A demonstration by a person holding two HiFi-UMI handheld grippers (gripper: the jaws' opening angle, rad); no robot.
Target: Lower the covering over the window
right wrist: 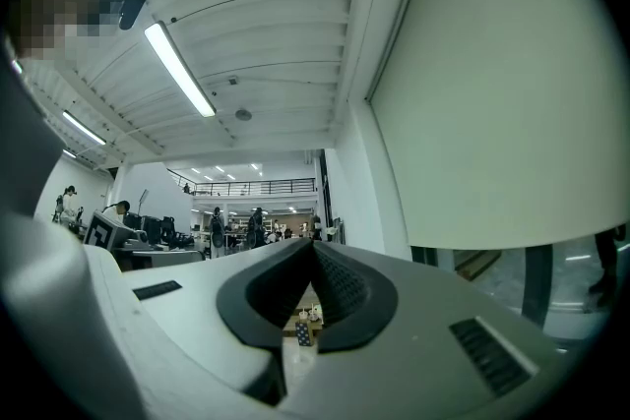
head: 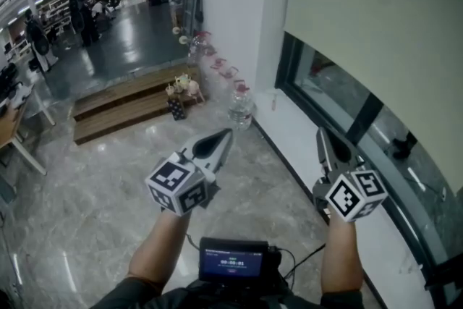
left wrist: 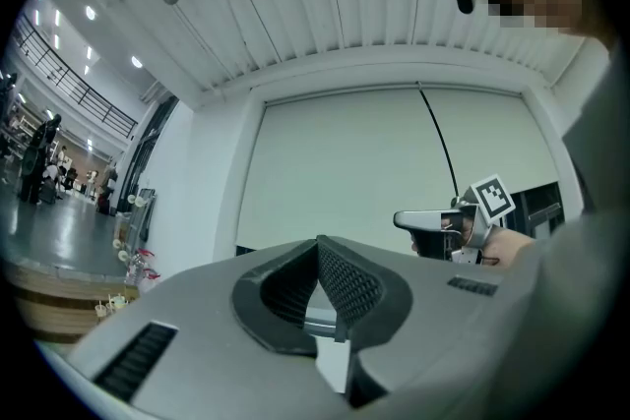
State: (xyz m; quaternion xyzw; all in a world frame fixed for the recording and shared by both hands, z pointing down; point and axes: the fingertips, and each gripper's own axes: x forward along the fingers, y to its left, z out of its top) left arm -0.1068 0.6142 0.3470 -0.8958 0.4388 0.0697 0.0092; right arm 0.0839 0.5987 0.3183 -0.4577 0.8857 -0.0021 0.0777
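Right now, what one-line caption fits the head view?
Left gripper and right gripper, both shut and empty, held out beside the window, its blind partly lowered.

Left gripper [head: 225, 135] and right gripper [head: 323, 135] both closed, empty, held level.

The head view looked steeply down over the left tool [head: 227, 134] and right tool [head: 320, 134] to the floor [head: 94, 184]. Each tool's view looked close along its jaws, slightly upward; all three shared the roller blind [head: 376, 25].
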